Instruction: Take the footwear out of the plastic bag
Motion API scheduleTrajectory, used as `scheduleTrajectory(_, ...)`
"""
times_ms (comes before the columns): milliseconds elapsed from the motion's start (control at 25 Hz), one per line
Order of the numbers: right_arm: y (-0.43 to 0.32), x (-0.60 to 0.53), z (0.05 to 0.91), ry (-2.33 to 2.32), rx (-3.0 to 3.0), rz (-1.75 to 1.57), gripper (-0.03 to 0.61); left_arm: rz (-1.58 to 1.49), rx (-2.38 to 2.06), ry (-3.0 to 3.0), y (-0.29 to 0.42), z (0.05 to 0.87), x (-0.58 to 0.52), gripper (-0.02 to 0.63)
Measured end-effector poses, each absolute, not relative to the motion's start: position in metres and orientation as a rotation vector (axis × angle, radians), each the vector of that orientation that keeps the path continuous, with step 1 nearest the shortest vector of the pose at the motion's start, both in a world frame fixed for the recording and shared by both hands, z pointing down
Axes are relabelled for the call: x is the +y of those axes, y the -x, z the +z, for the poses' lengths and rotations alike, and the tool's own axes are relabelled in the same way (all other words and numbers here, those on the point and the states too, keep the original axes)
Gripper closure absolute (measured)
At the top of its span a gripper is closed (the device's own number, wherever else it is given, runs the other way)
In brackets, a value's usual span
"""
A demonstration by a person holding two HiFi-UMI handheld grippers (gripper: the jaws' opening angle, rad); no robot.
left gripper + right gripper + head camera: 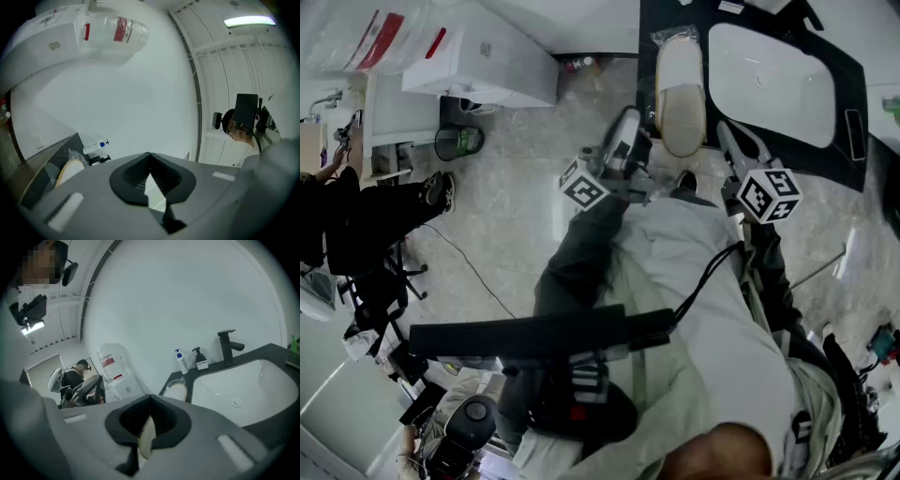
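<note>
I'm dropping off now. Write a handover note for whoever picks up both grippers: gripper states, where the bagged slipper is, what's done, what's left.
Left gripper: jaws together, nothing seen between them, held above the counter.
Right gripper: jaws together at the tips. A cream sliver shows in the gap, and I cannot tell if it is gripped.
Slipper: lies inside its plastic bag on the dark counter beside the sink, apart from both grippers.
Done: nothing that shows.
Left: hold the bag with one gripper and draw the slipper out with the other.
</note>
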State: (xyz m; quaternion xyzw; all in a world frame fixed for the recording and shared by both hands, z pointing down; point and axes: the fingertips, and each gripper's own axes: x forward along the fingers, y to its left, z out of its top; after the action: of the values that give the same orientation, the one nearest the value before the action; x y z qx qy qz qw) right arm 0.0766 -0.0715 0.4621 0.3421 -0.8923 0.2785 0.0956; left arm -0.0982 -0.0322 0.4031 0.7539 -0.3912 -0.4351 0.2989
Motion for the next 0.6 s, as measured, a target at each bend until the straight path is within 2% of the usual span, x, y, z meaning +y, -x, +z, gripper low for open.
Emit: scheduleTrajectory(600, -0.0666, -0.0736, 0.4578, -0.997, -2.684, 0.806, 0.578, -1.167, -1.007, -1.989, 0.1061, 0.4046, -0.0337, 0.615)
